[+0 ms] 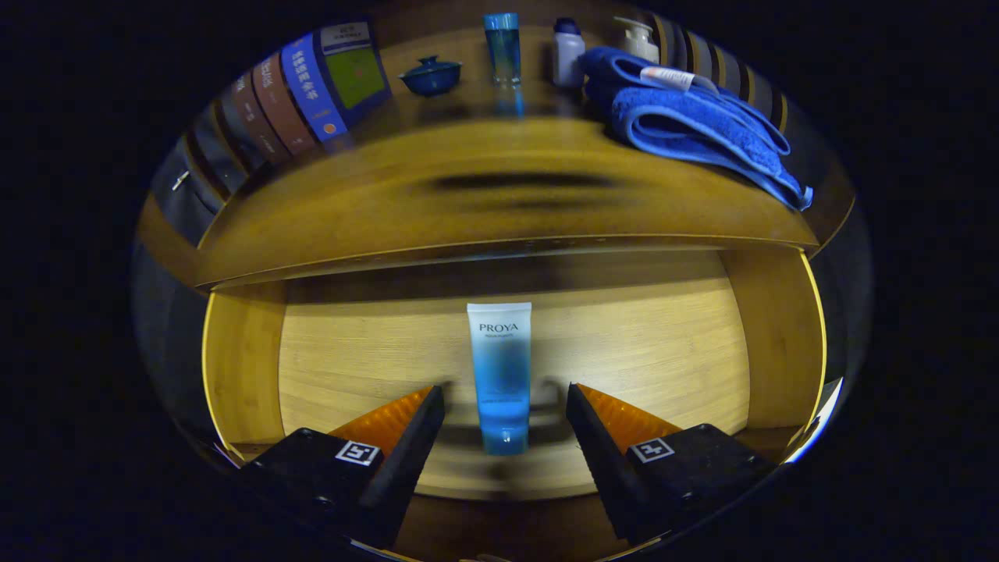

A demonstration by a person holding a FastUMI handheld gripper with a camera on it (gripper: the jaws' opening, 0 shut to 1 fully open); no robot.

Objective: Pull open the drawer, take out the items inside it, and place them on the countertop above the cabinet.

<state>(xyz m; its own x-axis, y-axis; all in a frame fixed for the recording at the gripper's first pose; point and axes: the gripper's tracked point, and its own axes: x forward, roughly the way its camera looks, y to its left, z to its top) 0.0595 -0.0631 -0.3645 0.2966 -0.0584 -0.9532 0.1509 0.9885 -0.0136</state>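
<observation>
Tube [500,375] lies mid-frame in the open drawer [640,343], between my spread gripper [506,398] fingers; I'd squeeze its middle squarely.

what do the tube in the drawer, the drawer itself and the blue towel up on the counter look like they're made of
Tube, lying between the open gripper's fingers and untouched: likely soft plastic, smooth, fading white to translucent blue with a clear cap.
Drawer: wood or wood veneer, judging by the visible grain, matte.
Towel: plush fabric, probably terry or microfibre, given its fuzzy nap and soft folds.
</observation>
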